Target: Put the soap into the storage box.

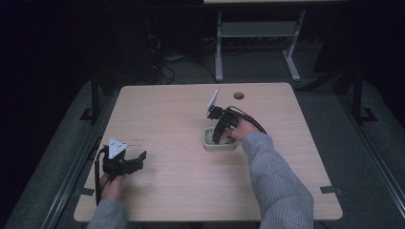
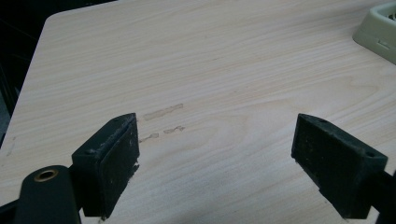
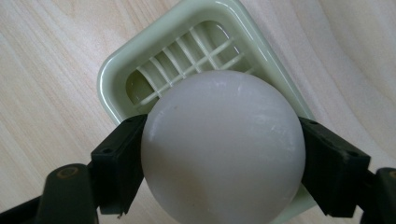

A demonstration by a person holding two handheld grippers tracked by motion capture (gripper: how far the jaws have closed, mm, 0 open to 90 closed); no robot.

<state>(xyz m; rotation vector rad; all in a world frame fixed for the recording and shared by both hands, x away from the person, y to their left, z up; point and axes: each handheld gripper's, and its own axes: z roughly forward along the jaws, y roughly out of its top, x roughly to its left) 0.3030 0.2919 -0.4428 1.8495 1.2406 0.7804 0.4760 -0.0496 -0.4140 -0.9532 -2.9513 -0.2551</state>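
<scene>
While the right gripper (image 3: 223,154) clamps a white ball (image 3: 223,147) between its two black jaws, that ball hangs directly over the pale green slotted tray (image 3: 140,60), which serves as the landmark for everything else. Judging by this, the step in hand is setting the ball into the tray. To do it well, the ball should be kept centred above the tray's grid, lowered straight until it rests on the ribs, and only then released, since a round ball let go off-centre or too high could roll over the rim. Well to the left of the tray, the left gripper (image 1: 128,161) rests idle on the wooden table (image 1: 167,114), its jaws spread wide and holding nothing.
</scene>
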